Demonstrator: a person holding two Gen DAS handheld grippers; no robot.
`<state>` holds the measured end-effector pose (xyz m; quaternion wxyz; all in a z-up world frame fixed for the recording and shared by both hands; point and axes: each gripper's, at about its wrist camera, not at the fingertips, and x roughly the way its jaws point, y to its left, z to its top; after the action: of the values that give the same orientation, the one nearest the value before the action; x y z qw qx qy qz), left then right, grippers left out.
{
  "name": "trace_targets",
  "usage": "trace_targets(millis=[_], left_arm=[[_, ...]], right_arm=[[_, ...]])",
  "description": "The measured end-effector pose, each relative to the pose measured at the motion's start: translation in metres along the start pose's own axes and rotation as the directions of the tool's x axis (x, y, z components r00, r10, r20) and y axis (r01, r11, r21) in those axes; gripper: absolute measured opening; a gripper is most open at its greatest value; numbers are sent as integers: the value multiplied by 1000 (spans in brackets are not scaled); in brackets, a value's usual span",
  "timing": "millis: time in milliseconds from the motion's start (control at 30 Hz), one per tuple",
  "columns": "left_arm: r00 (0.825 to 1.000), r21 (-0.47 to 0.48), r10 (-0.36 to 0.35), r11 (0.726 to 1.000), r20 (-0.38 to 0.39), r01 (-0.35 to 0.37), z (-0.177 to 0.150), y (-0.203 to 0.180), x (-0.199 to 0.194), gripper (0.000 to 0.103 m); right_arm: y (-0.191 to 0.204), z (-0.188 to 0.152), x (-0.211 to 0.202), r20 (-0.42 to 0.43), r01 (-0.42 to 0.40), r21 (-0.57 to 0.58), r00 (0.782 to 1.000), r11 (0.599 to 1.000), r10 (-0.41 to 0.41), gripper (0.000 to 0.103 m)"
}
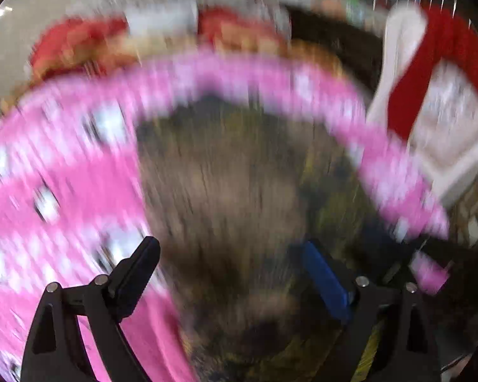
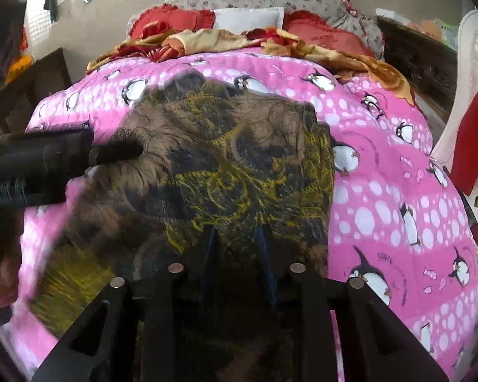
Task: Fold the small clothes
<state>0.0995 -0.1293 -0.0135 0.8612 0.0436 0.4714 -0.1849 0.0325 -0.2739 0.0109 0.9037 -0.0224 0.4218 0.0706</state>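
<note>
Brown-yellow garment (image 2: 226, 165) lies centre frame on pink penguin quilt (image 2: 398, 191). Right gripper (image 2: 237, 242) at lower centre pinches its near edge, jaws clenched on cloth. Left gripper (image 1: 229, 273) spread wide, nothing between fingers, view blurred.

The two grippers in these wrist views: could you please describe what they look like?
The left gripper has black angular finger arms with silver round bolts; one finger is plain black, the other carries a blue pad. The right gripper has the same black frame and silver bolts, with thin blue strips along its fingers. No cables or sleeves are visible.
</note>
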Motion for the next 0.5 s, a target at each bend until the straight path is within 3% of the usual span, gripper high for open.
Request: trace_targets(millis=[100, 200, 300, 367, 400, 500], left_arm=[[998, -81, -39, 996, 51, 43, -5, 16, -18, 93], [991, -126, -89, 987, 101, 102, -13, 37, -38, 94], [992, -142, -120, 982, 46, 126, -22, 48, -28, 97], [977, -170, -210, 965, -42, 200, -28, 46, -4, 103], [981, -151, -194, 970, -3, 191, -26, 42, -6, 103], [970, -155, -244, 959, -12, 239, -14, 29, 1, 103]], right_arm=[[-5, 3, -9, -21, -17, 63, 1000, 998, 19, 12], [-5, 2, -39, 33, 0, 64, 999, 998, -2, 13], [-8, -12, -62, 98, 6, 65, 995, 998, -12, 15], [-12, -24, -68, 105, 19, 99, 994, 995, -30, 15], [-12, -31, -69, 111, 19, 117, 993, 993, -32, 15], [-2, -51, -66, 104, -12, 142, 995, 990, -3, 15]])
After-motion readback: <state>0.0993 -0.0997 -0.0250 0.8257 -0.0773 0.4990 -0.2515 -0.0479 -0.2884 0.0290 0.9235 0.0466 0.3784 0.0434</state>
